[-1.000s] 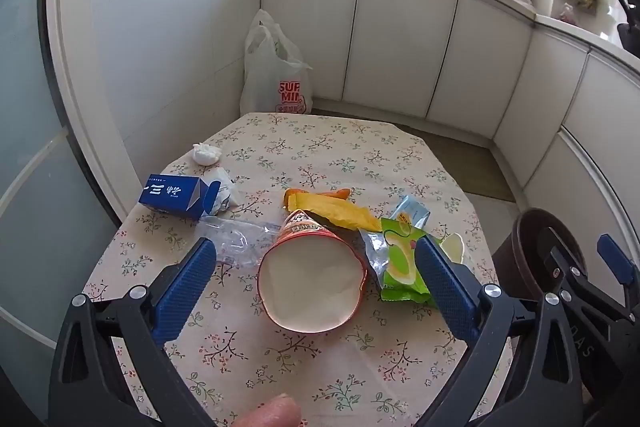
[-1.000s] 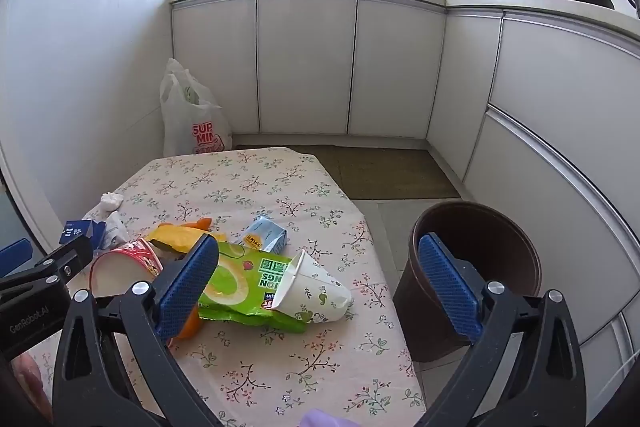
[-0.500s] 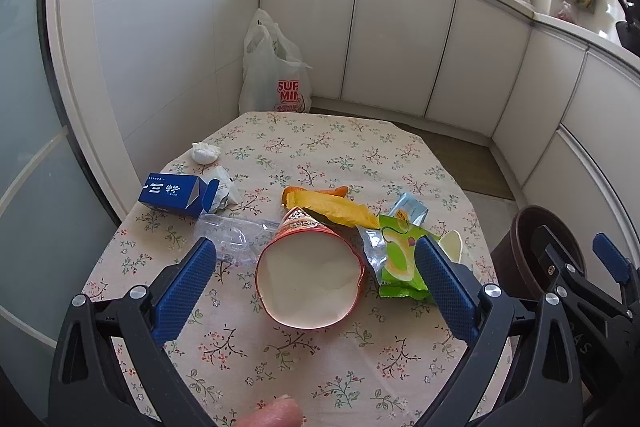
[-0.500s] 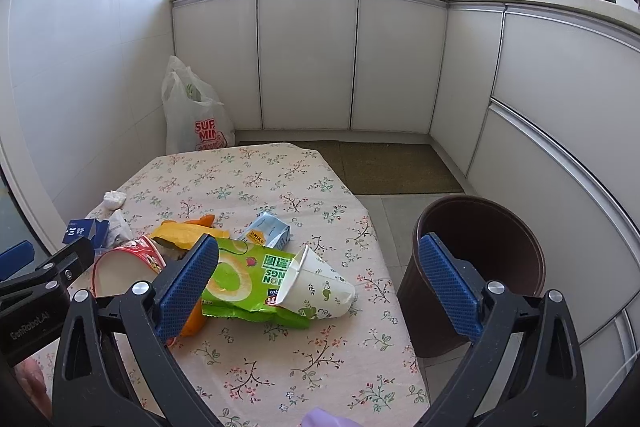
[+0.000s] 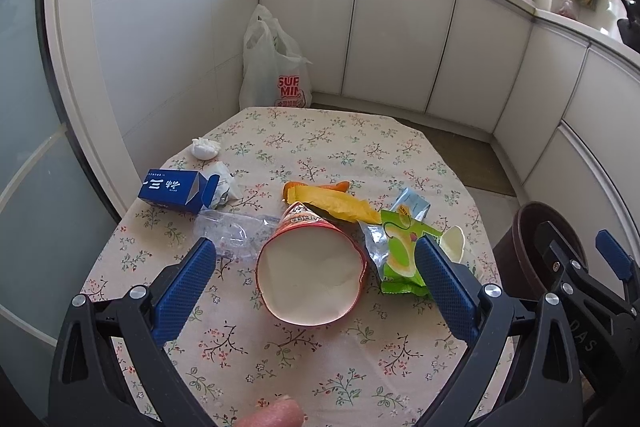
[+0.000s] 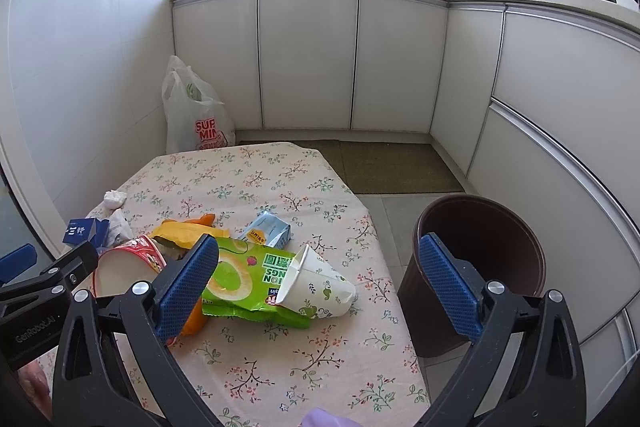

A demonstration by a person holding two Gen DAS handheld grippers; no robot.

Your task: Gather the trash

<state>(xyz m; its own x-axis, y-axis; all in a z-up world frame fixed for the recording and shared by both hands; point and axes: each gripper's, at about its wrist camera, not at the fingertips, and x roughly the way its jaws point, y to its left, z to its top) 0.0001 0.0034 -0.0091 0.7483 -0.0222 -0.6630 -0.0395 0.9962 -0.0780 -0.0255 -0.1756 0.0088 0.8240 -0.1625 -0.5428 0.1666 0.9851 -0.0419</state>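
Note:
Trash lies on the floral table (image 5: pixel 320 143). A red noodle cup (image 5: pixel 314 267) lies on its side, mouth toward me, between the fingers of my open left gripper (image 5: pixel 316 285), which is above and short of it. Beside it are a yellow wrapper (image 5: pixel 340 201), a green snack bag (image 5: pixel 400 259), a clear plastic bag (image 5: pixel 236 233), a blue carton (image 5: pixel 172 189) and a white tissue (image 5: pixel 205 148). My open, empty right gripper (image 6: pixel 320 281) hovers over a tipped white paper cup (image 6: pixel 316 285) and the green bag (image 6: pixel 244 279). A brown bin (image 6: pixel 480 267) stands right of the table.
A white shopping bag (image 5: pixel 276 75) stands on the floor beyond the table. White cabinets (image 6: pixel 308 55) line the back and right walls. A small blue packet (image 6: pixel 266 231) lies on the table. A mat (image 6: pixel 396 167) lies on the floor. The right gripper shows at the left view's right edge (image 5: pixel 576 267).
Both grippers have drawn back and risen slightly, so the trash sits a little farther away. Both stay open. Nothing on the table has moved.

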